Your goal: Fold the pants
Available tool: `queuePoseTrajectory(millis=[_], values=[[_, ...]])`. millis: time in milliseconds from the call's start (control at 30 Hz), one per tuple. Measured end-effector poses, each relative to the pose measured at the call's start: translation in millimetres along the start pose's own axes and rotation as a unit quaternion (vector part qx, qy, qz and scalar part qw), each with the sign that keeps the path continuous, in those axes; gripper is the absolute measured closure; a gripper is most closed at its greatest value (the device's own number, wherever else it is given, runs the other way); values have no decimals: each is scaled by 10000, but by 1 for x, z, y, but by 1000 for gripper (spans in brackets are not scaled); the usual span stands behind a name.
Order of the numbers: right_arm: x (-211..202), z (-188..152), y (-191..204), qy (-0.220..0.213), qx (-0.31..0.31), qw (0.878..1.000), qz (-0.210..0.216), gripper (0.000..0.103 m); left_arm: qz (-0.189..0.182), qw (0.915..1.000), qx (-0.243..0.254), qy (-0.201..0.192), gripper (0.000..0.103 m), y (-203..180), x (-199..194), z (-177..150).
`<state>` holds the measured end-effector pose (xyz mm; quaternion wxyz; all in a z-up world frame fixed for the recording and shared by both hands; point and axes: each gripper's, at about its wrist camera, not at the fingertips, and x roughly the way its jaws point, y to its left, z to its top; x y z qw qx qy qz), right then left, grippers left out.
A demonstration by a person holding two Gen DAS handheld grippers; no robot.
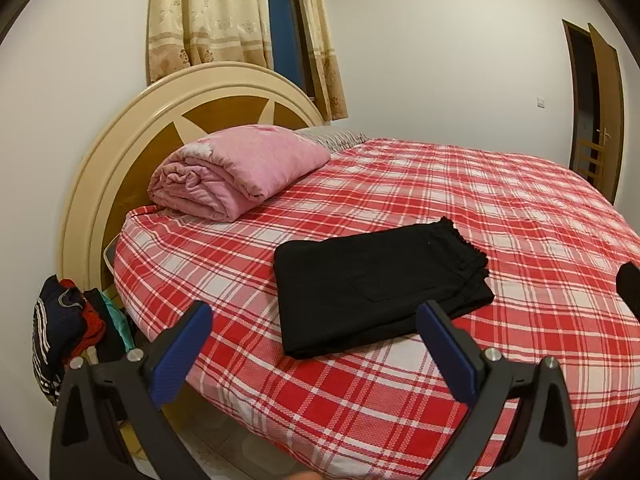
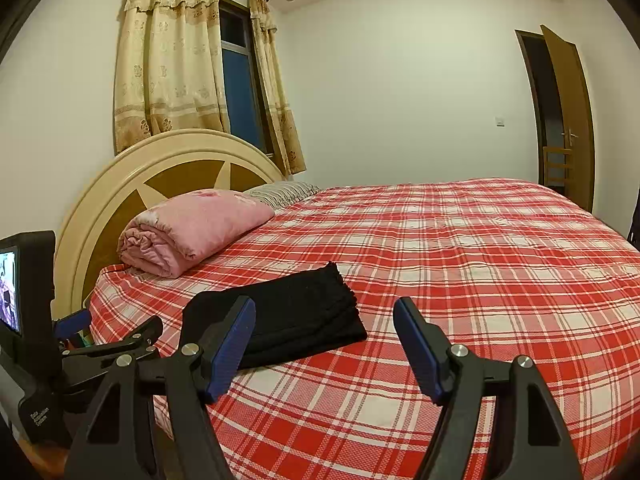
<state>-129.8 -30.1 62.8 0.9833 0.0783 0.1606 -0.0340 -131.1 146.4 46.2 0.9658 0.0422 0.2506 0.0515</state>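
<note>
Folded black pants are lying ahead of both wide-open, empty grippers, nearer the left gripper than the right gripper.

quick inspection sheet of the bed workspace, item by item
surface: bed with red and white plaid sheet, mostly flat
job's things: black pants folded into a compact rectangle, lying flat near the bed's near edge
clutter: rolled pink blanket by the headboard; striped pillow behind it; pile of clothes beside the bed
grippers: left gripper open, holding nothing, short of the pants; right gripper open, holding nothing
cables: nothing seen
surroundings: curtains partly drawn over a dark window; wooden door ajar; wall switch; small lit screen on the left gripper's body in the right wrist view
</note>
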Motion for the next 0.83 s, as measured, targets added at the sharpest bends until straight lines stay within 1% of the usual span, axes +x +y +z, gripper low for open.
queuePoseTrajectory(millis=[333, 533, 600, 833], values=[[0, -2, -1, -26, 36, 10000, -20, 30, 132, 9998, 118, -32, 0, -4, 1, -1], [-1, -4, -6, -45, 94, 9999, -67, 30, -13, 10000, 46, 85, 0, -3, 8, 0], [0, -3, -8, -51, 126, 9999, -74, 30, -135, 9998, 31, 129, 0, -3, 10, 0], [-2, -4, -15, -73, 203, 9997, -136, 30, -138, 9998, 115, 13, 0, -7, 6, 1]])
